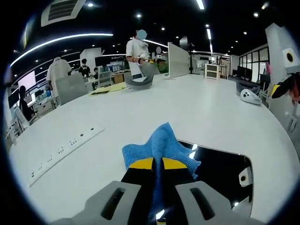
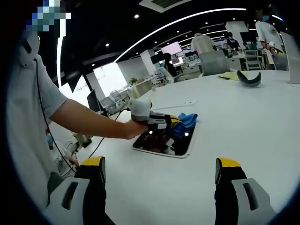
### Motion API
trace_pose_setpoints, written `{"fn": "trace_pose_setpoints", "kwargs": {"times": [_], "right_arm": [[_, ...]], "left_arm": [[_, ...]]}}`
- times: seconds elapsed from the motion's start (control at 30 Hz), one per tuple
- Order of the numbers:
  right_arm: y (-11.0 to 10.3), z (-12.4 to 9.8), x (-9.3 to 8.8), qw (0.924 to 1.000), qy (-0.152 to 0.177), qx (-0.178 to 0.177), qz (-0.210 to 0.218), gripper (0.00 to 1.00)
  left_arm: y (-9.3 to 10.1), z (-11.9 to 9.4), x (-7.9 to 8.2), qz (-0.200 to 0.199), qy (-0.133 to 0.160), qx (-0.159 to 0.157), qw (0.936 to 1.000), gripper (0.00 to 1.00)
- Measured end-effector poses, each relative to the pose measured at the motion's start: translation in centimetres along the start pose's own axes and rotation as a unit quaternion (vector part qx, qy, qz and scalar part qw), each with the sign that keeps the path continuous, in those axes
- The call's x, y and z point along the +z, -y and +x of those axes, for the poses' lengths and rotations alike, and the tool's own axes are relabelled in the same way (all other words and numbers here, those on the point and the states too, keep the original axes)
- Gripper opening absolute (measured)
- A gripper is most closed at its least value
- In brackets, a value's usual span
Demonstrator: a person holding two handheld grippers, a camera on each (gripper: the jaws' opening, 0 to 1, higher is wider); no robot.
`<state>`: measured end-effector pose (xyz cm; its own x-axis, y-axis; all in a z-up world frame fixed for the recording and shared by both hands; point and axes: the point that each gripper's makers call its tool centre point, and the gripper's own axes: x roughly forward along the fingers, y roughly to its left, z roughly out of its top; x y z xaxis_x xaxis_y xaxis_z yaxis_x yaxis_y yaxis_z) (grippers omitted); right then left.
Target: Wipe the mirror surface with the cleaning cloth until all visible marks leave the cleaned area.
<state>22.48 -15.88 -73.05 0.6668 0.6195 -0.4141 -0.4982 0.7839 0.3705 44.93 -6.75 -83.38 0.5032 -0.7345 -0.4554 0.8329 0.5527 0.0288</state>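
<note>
My left gripper (image 1: 158,165) is shut on a blue cleaning cloth (image 1: 161,143), which bunches up beyond the yellow fingertips. The cloth rests on the near left corner of the mirror (image 1: 220,173), a dark, glossy rectangle with a white rim lying flat on the white table (image 1: 197,112). In the right gripper view a person's hand holds the left gripper (image 2: 172,123) over the mirror (image 2: 185,143), with the cloth (image 2: 188,118) at the mirror's far edge. My right gripper (image 2: 160,166) hangs open above the table, short of the mirror, with nothing between its fingers.
A white power strip (image 1: 61,150) lies on the table to the left. Farther back are a grey curved object (image 1: 140,82) and a white partition (image 1: 178,60), and a white controller (image 1: 251,96) sits at the right. People stand at the desks behind.
</note>
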Motion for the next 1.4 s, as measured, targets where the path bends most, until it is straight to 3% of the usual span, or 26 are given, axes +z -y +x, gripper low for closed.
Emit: {"fn": "trace_pose_setpoints", "kwargs": {"times": [1.4], "right_arm": [[0.4, -0.3, 0.1, 1.0, 0.005, -0.005, 0.006, 0.97]], "left_arm": [[1.8, 1.4, 0.8, 0.009, 0.001, -0.014, 0.9999, 0.02]]}}
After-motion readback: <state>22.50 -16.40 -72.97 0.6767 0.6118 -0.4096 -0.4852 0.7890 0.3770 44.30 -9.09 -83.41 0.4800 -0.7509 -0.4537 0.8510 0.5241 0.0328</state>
